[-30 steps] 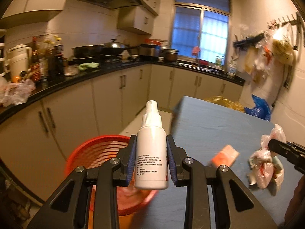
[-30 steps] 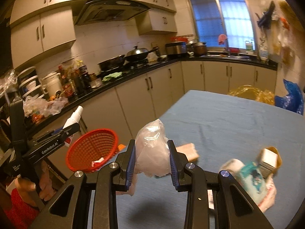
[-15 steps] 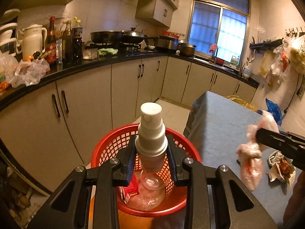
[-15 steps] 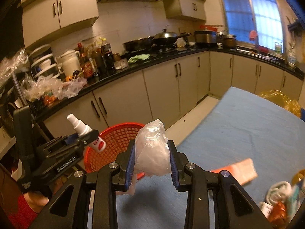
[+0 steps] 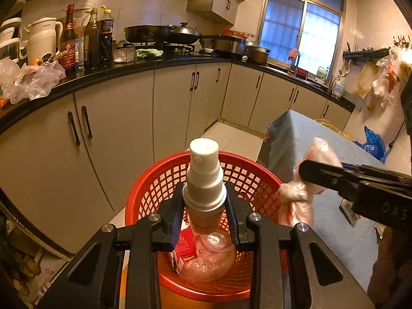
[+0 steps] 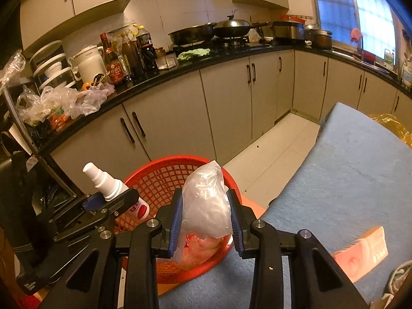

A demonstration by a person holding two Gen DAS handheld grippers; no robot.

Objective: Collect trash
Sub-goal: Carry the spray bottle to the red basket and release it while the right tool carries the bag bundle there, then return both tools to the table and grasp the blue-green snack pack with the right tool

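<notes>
My left gripper is shut on a white spray bottle, held upright over the red mesh basket. In the basket lie a red carton and clear plastic. In the right wrist view my right gripper holds a crumpled clear plastic bag over the basket's near rim; its jaws are opening, with the bag still standing between the pads. The left gripper with the bottle shows at the left there. The right gripper and bag appear at the right of the left wrist view.
The basket stands beside the blue-covered table, where a pink box lies near other trash at the right edge. Beige cabinets under a black counter with bottles and pans run behind. A strip of pale floor lies between.
Both grippers swung left from the table to the basket. The bottle now hangs over the basket's inside, and the bag has come over its near rim.
</notes>
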